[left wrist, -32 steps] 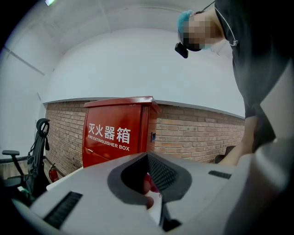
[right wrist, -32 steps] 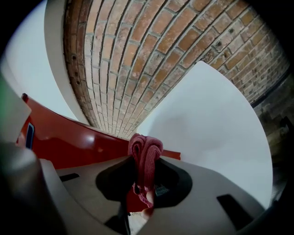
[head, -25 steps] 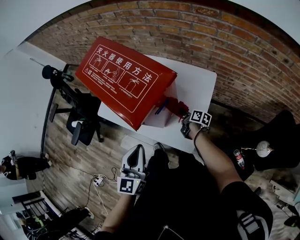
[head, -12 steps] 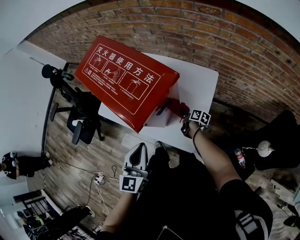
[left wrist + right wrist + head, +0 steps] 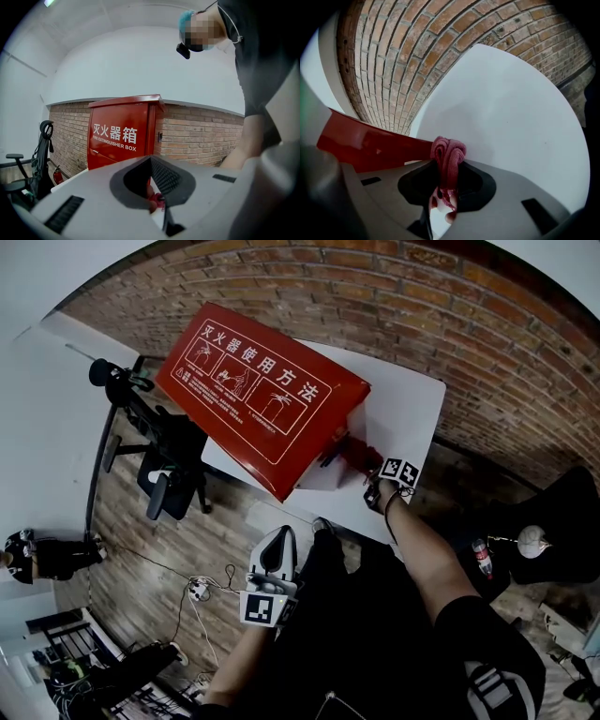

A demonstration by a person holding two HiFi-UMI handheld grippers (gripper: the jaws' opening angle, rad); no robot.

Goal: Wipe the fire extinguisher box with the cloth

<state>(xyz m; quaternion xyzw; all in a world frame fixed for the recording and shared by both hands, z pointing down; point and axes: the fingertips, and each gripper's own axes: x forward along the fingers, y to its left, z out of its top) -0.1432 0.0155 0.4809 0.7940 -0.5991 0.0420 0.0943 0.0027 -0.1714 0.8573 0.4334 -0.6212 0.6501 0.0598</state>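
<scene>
The fire extinguisher box (image 5: 262, 395) is standing against a brick wall (image 5: 469, 306). It is a tall red cabinet of smooth, glossy painted metal. Its sloping lid is showing white Chinese characters and three line pictograms in the head view. In the left gripper view its flat front (image 5: 119, 136) is carrying white lettering that reads "FIRE EXTINGUISHER BOX".

The cloth (image 5: 354, 454) is sitting just beside the box's right side, under the overhanging lid edge; whether it is touching the metal cannot be told. It is a dark red, ribbed, soft fabric, bunching into a rolled knot (image 5: 448, 154) where it is poking out above the jaws. The right gripper (image 5: 375, 479) is clamping that cloth tightly, its grey jaws pressing in on the folds from both sides (image 5: 448, 171).

A smooth white surface (image 5: 403, 409) is lying flat beside the box, matte and unmarked (image 5: 511, 103).

The left gripper (image 5: 278, 535) is hanging low near the person's legs, well apart from the box. Its jaws are drawn together with nothing between them (image 5: 151, 161), their dark pads showing a fine ridged texture.

A black office chair (image 5: 169, 460) is standing on the wood-plank floor (image 5: 141, 540) to the left of the box.
</scene>
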